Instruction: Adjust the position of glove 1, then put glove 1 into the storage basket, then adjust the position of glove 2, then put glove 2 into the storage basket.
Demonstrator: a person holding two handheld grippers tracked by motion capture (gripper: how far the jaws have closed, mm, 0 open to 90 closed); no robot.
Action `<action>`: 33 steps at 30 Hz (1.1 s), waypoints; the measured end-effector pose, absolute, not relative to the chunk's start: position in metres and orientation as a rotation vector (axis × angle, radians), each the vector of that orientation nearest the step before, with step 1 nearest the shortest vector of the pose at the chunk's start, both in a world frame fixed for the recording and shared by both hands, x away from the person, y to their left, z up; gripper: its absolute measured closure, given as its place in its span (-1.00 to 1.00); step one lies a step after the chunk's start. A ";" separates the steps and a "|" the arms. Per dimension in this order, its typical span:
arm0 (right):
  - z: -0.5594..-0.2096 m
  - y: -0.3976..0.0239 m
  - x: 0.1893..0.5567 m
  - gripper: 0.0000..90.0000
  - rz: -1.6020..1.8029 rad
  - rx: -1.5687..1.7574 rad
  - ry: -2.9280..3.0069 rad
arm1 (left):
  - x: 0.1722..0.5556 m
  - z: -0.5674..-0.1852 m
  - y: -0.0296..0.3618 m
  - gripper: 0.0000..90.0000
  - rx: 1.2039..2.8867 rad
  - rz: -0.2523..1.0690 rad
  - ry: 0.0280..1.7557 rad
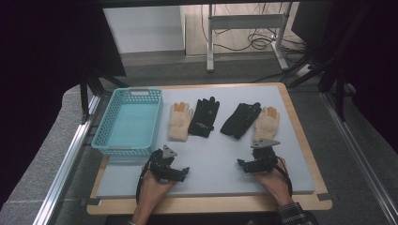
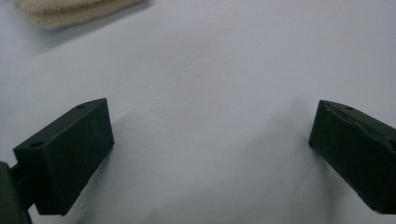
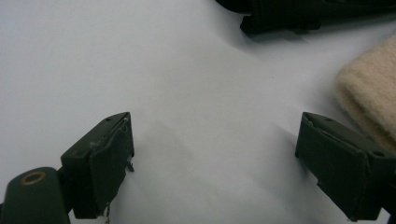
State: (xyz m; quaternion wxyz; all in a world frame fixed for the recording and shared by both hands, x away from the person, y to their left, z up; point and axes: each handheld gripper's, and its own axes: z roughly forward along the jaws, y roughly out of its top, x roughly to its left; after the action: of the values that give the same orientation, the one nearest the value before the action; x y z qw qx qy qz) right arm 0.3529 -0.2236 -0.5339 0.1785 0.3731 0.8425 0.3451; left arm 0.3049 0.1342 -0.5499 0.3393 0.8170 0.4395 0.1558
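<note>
Both empty, left gripper (image 1: pixel 184 172) and right gripper (image 1: pixel 240 163) gape wide (near the gloves (image 1: pixel 180 121))

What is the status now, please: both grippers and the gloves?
Left gripper and right gripper: open, empty, low over mat. Four gloves untouched; nearest, cream glove by right gripper. Nothing in the way.

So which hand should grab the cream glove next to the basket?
Probably the left. The left gripper sits just below that cream glove, near the basket, with its fingers wide open and nothing between them. The right gripper is across the mat, by the other cream glove.
</note>
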 end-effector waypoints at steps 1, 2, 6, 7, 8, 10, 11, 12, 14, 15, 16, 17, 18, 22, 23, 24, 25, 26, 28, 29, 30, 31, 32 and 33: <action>-0.534 -0.224 0.353 -0.76 0.976 1.055 2.383 | 0.305 -0.550 0.134 -1.00 2.127 0.406 1.144; -0.534 -0.224 0.353 -0.76 0.976 1.055 2.382 | 0.305 -0.550 0.134 -1.00 2.127 0.406 1.144; -0.534 -0.223 0.353 -0.76 0.973 1.053 2.380 | 0.305 -0.550 0.134 -1.00 2.126 0.407 1.144; -0.534 -0.223 0.352 -0.76 0.972 1.053 2.380 | 0.305 -0.550 0.134 -0.99 2.126 0.407 1.144; -0.534 -0.223 0.352 -0.76 0.972 1.052 2.380 | 0.305 -0.550 0.134 -0.99 2.125 0.407 1.145; -0.534 -0.223 0.352 -0.76 0.971 1.053 2.380 | 0.305 -0.550 0.134 -0.99 2.125 0.407 1.144; -0.534 -0.223 0.353 -0.76 0.971 1.054 2.380 | 0.305 -0.550 0.134 -0.99 2.124 0.405 1.145; -0.534 -0.223 0.353 -0.76 0.971 1.054 2.380 | 0.305 -0.550 0.134 -0.99 2.124 0.406 1.145; -0.534 -0.223 0.352 -0.75 0.973 1.054 2.380 | 0.305 -0.550 0.134 -0.99 2.124 0.407 1.144; -0.534 -0.224 0.352 -0.75 0.975 1.055 2.380 | 0.305 -0.550 0.134 -0.99 2.124 0.408 1.144; -0.534 -0.224 0.352 -0.75 0.975 1.055 2.380 | 0.305 -0.550 0.134 -0.99 2.124 0.408 1.144; -0.533 -0.224 0.352 -0.73 0.977 1.057 2.377 | 0.305 -0.550 0.134 -0.99 2.124 0.407 1.145; -0.533 -0.224 0.352 -0.73 0.977 1.057 2.377 | 0.305 -0.550 0.134 -0.99 2.124 0.407 1.145; -0.533 -0.225 0.353 -0.66 0.983 1.069 2.365 | 0.305 -0.550 0.134 -0.99 2.124 0.407 1.145; -0.532 -0.225 0.353 -0.65 0.985 1.074 2.365 | 0.305 -0.550 0.134 -0.99 2.124 0.407 1.145; -0.532 -0.225 0.353 -0.64 0.988 1.074 2.367 | 0.305 -0.550 0.134 -0.99 2.124 0.407 1.145; -0.531 -0.225 0.353 -0.63 0.992 1.076 2.371 | 0.305 -0.550 0.134 -0.99 2.123 0.408 1.145; -0.531 -0.224 0.354 -0.62 1.000 1.078 2.375 | 0.305 -0.550 0.134 -0.99 2.124 0.408 1.145; -0.530 -0.224 0.355 -0.60 1.008 1.083 2.379 | 0.305 -0.550 0.134 -0.99 2.123 0.408 1.144; -0.529 -0.223 0.355 -0.59 1.012 1.085 2.383 | 0.305 -0.550 0.134 -0.99 2.124 0.408 1.144; -0.529 -0.223 0.356 -0.59 1.018 1.087 2.387 | 0.305 -0.550 0.134 -0.99 2.124 0.408 1.144; -0.528 -0.222 0.357 -0.58 1.018 1.092 2.390 | 0.305 -0.550 0.134 -0.99 2.123 0.408 1.145; -0.527 -0.222 0.358 -0.58 1.017 1.094 2.391 | 0.305 -0.550 0.134 -0.99 2.123 0.408 1.145; -0.526 -0.221 0.360 -0.58 1.020 1.097 2.392 | 0.305 -0.550 0.134 -0.99 2.123 0.408 1.145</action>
State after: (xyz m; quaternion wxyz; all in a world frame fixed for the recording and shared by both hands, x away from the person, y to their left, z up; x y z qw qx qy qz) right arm 0.3597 -0.2211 -0.5256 0.1592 0.3838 0.8367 0.3567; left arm 0.3046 0.1345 -0.5499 0.3406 0.8160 0.4399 0.1567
